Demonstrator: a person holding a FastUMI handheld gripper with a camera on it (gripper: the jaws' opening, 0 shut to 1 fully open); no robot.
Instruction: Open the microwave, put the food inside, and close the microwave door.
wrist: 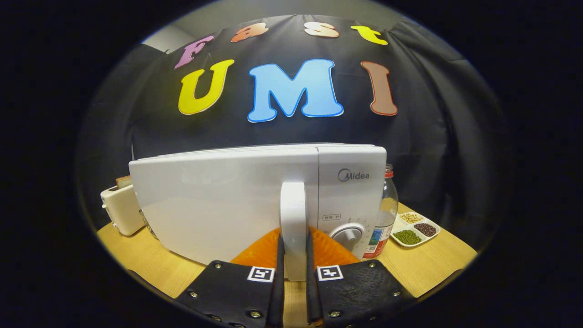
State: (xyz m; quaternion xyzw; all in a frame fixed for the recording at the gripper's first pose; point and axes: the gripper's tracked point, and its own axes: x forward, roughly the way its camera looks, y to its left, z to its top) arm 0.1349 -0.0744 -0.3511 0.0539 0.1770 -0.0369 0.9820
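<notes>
White and glossy, the microwave (255, 200) fills the middle of the frame, standing on a pale wooden worktop (423, 269). Its door looks shut, flush with the control panel on the right side of the front, where a round dial (348, 235) sits low down. A tall vertical handle (294, 223) runs down the door's right edge, just left of the panel.

The gripper (294, 269), at the bottom centre of the frame, is clenched on that handle: its two fingers stand close on either side of the lower part, each pressed against it, with the handle between them. Each finger carries a small square marker near its inner edge.

To the left of the microwave, at the middle left of the frame, a cream toaster (120, 207) stands on the worktop with a slice of bread (124, 181) sticking out of its top. Right of the microwave, just beside its side wall, is a clear plastic bottle (385, 214) with a red cap and a label low on its body. Further right, in the lower right of the frame, a white divided dish (415, 230) lies on the worktop; its compartments hold pale beans, dark beans and green beans. It lies near the bottle but apart from it.
</notes>
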